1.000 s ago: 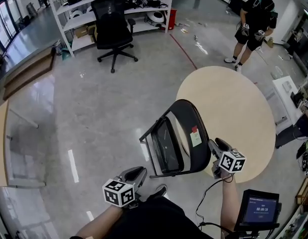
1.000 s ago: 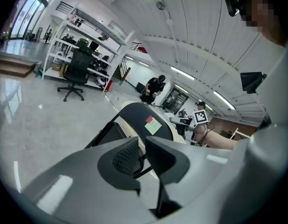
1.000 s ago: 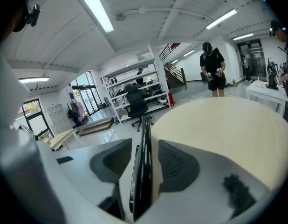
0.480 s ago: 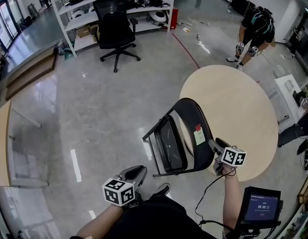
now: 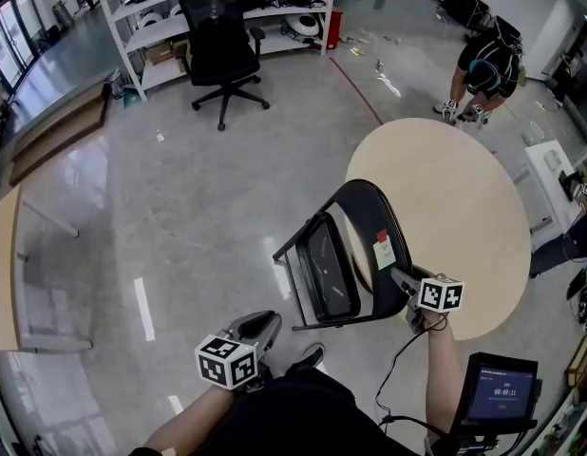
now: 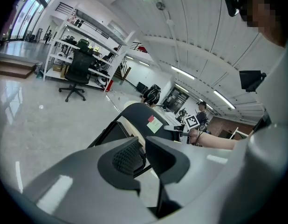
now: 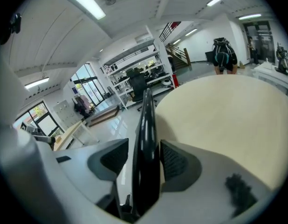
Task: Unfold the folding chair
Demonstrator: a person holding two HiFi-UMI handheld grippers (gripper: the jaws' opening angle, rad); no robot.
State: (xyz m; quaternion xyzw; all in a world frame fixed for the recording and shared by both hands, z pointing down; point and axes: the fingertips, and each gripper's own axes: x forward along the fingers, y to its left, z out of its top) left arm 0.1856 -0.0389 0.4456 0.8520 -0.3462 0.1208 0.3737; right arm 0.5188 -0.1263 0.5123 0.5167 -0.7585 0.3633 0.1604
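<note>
1. The black folding chair (image 5: 327,274) stands on the floor, its curved back leaning against the near left edge of the round table (image 5: 445,198).
2. Its glossy seat is tipped up steeply close to the back, so the chair is not yet spread open.
3. A pale label (image 5: 384,252) with a red tab sits on the back's outer face.
4. The right gripper (image 5: 400,280) is at the lower right rim of the chair back.
5. Its jaws have just been opening and now stand wide. The thin black edge of the back runs between them, with a clear gap to the left pad (image 7: 115,158) and only a little room at the right pad (image 7: 174,161).
6. The left gripper (image 5: 263,326) hangs low over the floor, apart from the chair and aimed toward it.
7. Its jaws are drawn almost together, only a slit between them, with nothing in it.
8. A person (image 5: 483,65) bends over beyond the table's far edge.
</note>
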